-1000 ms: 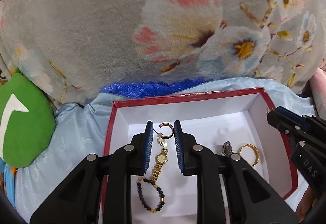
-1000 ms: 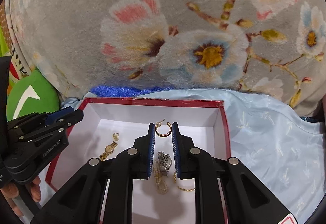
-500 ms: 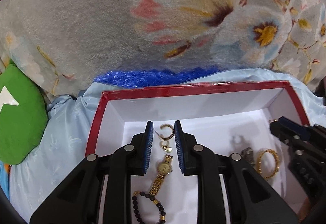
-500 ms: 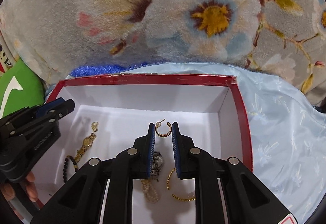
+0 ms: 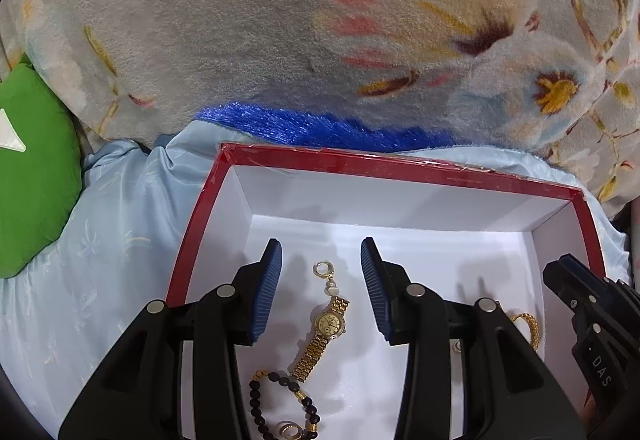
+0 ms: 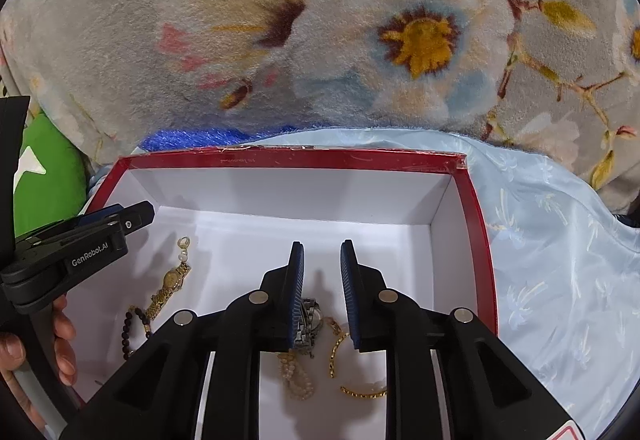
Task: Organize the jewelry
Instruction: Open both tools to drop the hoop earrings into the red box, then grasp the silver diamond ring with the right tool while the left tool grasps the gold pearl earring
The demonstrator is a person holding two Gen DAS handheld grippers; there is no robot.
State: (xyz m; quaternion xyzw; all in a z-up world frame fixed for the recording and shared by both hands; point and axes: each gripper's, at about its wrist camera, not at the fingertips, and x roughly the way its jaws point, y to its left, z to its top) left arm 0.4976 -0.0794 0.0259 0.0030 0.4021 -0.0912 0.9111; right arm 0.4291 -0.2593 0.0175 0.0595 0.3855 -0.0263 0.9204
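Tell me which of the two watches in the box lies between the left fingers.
The gold watch with the round pale dial, below the left gripper. The silver watch lies under the right gripper instead.

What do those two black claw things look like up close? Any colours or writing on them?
Both are matte black plastic with angular arms, round silver pivot pins and ribbed blue pads lining the jaws. The left gripper reads "GenRobot.AI" in white on its side; the right gripper shows white letters "DAS". Bare fingers hold the left one.

Grey floral plush blanket (image 5: 240,20) across the upper frame; pale blue satin sheet (image 6: 560,260) below; green cushion (image 5: 32,176) at left edge.
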